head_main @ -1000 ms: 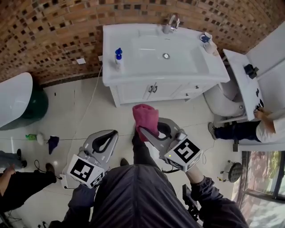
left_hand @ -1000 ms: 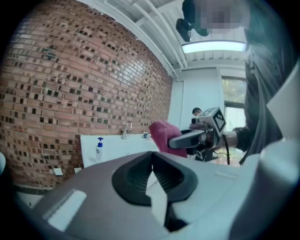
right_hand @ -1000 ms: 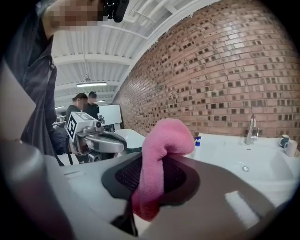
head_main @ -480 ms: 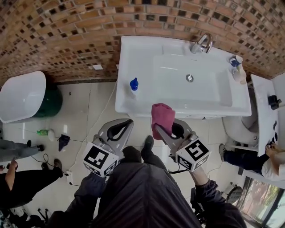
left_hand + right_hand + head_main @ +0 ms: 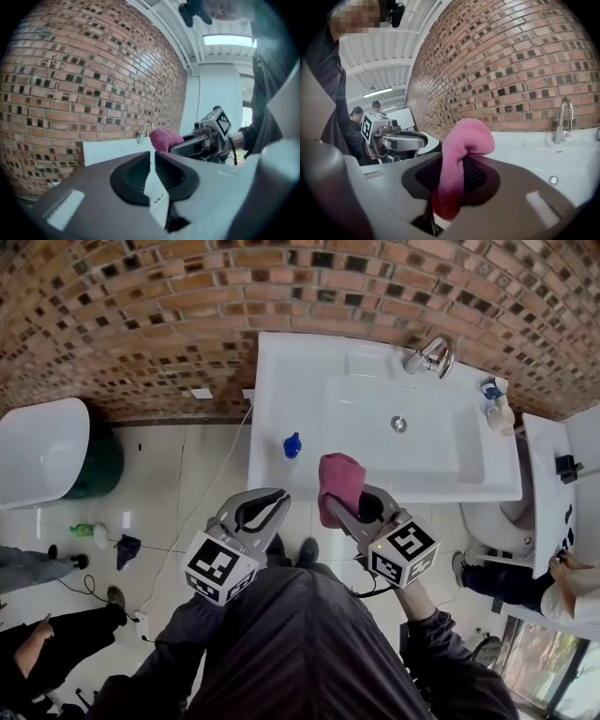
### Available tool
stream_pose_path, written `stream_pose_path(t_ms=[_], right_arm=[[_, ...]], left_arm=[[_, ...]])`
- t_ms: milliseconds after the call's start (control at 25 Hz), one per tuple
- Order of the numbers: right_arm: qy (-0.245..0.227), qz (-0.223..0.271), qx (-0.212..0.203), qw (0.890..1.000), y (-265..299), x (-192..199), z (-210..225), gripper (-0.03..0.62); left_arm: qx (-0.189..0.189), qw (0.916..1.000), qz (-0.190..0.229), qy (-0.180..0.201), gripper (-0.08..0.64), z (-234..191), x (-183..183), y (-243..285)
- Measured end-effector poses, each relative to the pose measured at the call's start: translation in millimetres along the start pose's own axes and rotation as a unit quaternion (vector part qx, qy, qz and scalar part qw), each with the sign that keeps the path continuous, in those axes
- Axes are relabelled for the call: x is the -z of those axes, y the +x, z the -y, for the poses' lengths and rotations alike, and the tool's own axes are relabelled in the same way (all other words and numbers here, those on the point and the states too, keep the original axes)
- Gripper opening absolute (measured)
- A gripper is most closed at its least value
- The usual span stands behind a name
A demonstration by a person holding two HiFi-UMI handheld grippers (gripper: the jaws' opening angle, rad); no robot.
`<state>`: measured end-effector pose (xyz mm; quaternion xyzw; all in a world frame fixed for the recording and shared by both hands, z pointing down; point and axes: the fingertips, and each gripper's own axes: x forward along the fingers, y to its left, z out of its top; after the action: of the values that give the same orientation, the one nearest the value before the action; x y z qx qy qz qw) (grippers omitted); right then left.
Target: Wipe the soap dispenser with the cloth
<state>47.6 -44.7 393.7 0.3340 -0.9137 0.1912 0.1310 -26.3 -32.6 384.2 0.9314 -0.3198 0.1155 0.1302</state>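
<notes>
The soap dispenser (image 5: 292,444), with a blue pump top, stands on the left rim of the white sink (image 5: 281,381). My right gripper (image 5: 330,506) is shut on a pink cloth (image 5: 339,486), which sticks up past its tips over the sink's front edge, right of the dispenser. In the right gripper view the cloth (image 5: 466,136) fills the jaws. My left gripper (image 5: 278,496) hovers just short of the sink's front edge, below the dispenser. Its jaws have just been opening and now stand a narrow slit apart with nothing between them (image 5: 153,157).
A faucet (image 5: 429,357) stands at the sink's back right, with a small bottle (image 5: 497,409) on the right rim. A brick wall runs behind. A white tub (image 5: 37,451) sits at the left, a toilet (image 5: 553,474) at the right. People stand at both lower corners.
Both grippers have come forward to the sink, which now lies much closer. The cloth has passed from over the floor to over the sink's front edge.
</notes>
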Motion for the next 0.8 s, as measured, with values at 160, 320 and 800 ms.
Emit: stream_pose_path(t_ms=[160,320,800], right_arm=[[-0.023,-0.031,0.010,0.999,26.5,-1.8,14.9,0.092],[-0.077,-0.115,0.022,0.990,63.0,6.7,41.8,0.092],[-0.399,-0.289,-0.021,0.870,119.9,15.8,34.0,0.091]], left_arm=[[0.003,0.9999,0.003,-0.011,0.032,-17.1,-0.4,-1.0],[0.009,0.9998,0.001,-0.017,0.032,-24.6,1.7,-0.1],[-0.016,0.9991,0.001,-0.040,0.031,-44.2,17.4,-22.7]])
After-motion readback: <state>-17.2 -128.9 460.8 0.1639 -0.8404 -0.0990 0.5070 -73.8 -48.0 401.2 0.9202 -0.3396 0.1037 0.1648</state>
